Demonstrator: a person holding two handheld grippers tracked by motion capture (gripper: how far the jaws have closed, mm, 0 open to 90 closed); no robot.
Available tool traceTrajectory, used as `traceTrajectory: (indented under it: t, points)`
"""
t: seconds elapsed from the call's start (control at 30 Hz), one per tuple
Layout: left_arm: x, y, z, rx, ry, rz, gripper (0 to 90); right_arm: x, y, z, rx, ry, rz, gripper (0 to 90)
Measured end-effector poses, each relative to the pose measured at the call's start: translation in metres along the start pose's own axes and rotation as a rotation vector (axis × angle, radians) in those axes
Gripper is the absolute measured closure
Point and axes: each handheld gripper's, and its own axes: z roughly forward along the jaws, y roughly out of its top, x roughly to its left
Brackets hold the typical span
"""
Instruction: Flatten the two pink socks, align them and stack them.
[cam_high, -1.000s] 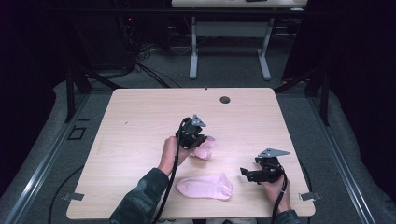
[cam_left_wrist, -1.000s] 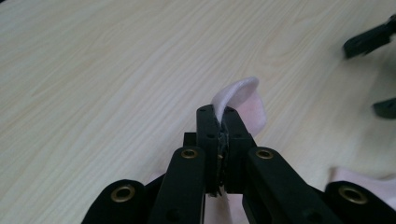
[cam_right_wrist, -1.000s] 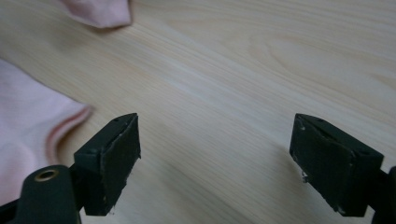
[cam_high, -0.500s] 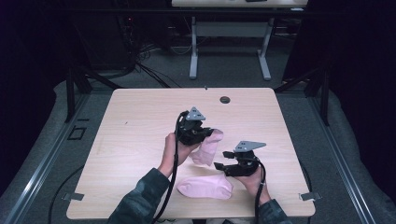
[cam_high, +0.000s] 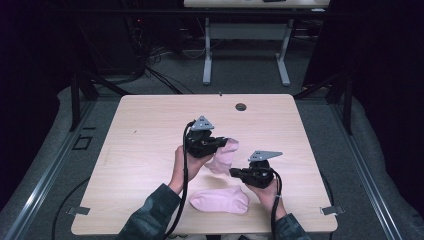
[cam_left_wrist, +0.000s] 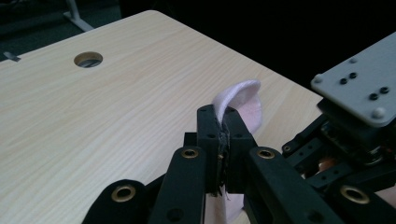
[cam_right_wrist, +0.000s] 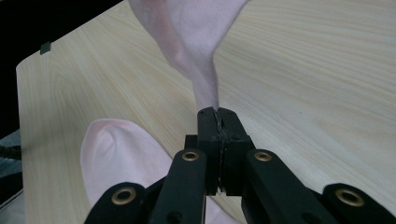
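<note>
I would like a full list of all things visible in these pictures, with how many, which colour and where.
held sock: 1, pink, lifted above the table's middle, pinched at both ends.
flat sock: 1, pink, lying on the table near its front edge, between the two forearms.
table: 1, light wood, centre of the high view; a round hole near its far edge.
second table: 1, white legs, behind on the grey floor.
cables: several, black, on the floor behind the table.
left gripper: 1, black, jaws shut on the held sock's upper end.
right gripper: 1, black, jaws have just closed on its lower end.
</note>
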Motion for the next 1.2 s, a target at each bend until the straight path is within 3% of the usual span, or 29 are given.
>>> traceTrajectory:
  t: [0.1,0.23,0.27,0.33,0.4,0.5,0.53,0.6,0.63,0.7,0.83,0.9,1.0,1.03,1.13,1.2]
  points:
    - [0.004,-0.005,0.001,-0.001,0.002,-0.024,88.1,0.001,0.001,-0.013,0.004,-0.019,0.006,89.9]
    - [0.011,-0.014,0.004,-0.003,0.014,-0.078,88.0,0.0,0.007,-0.03,0.064,-0.048,0.043,90.0]
    - [0.014,-0.021,0.008,0.009,0.036,-0.098,88.0,-0.002,0.011,-0.033,0.087,-0.054,0.053,90.0]
    - [0.019,-0.03,0.014,0.012,0.053,-0.136,87.9,-0.008,0.02,-0.035,0.134,-0.116,0.081,89.9]
    - [0.025,-0.042,0.02,0.027,0.076,-0.164,87.9,-0.016,0.027,-0.026,0.164,-0.142,0.085,89.7]
    - [0.034,-0.06,0.028,0.044,0.109,-0.222,87.8,-0.028,0.034,0.003,0.257,-0.22,0.038,89.5]
    - [0.037,-0.065,0.029,0.053,0.121,-0.235,87.7,-0.03,0.034,0.01,0.279,-0.226,0.031,89.4]
    - [0.043,-0.075,0.03,0.062,0.148,-0.271,87.5,-0.035,0.036,0.023,0.295,-0.261,0.013,89.0]
    - [0.046,-0.079,0.03,0.064,0.16,-0.281,87.5,-0.036,0.036,0.028,0.304,-0.268,-0.001,83.7]
    - [0.051,-0.087,0.028,0.065,0.171,-0.312,87.0,-0.037,0.035,0.032,0.288,-0.279,0.015,78.8]
    - [0.055,-0.096,0.023,0.07,0.2,-0.335,84.3,-0.029,0.029,0.026,0.277,-0.29,0.036,66.8]
    - [0.056,-0.1,0.023,0.076,0.207,-0.35,81.1,-0.022,0.026,0.023,0.276,-0.265,0.045,63.9]
    - [0.054,-0.103,0.022,0.091,0.22,-0.341,77.2,-0.014,0.021,0.024,0.286,-0.242,0.054,59.9]
    - [0.054,-0.105,0.022,0.104,0.228,-0.335,76.5,-0.005,0.016,0.03,0.308,-0.22,0.058,57.8]
    - [0.055,-0.108,0.02,0.124,0.24,-0.323,73.8,-0.001,0.013,0.034,0.331,-0.215,0.033,57.5]
    - [0.056,-0.109,0.018,0.136,0.249,-0.308,67.5,0.0,0.008,0.042,0.342,-0.232,0.026,64.7]
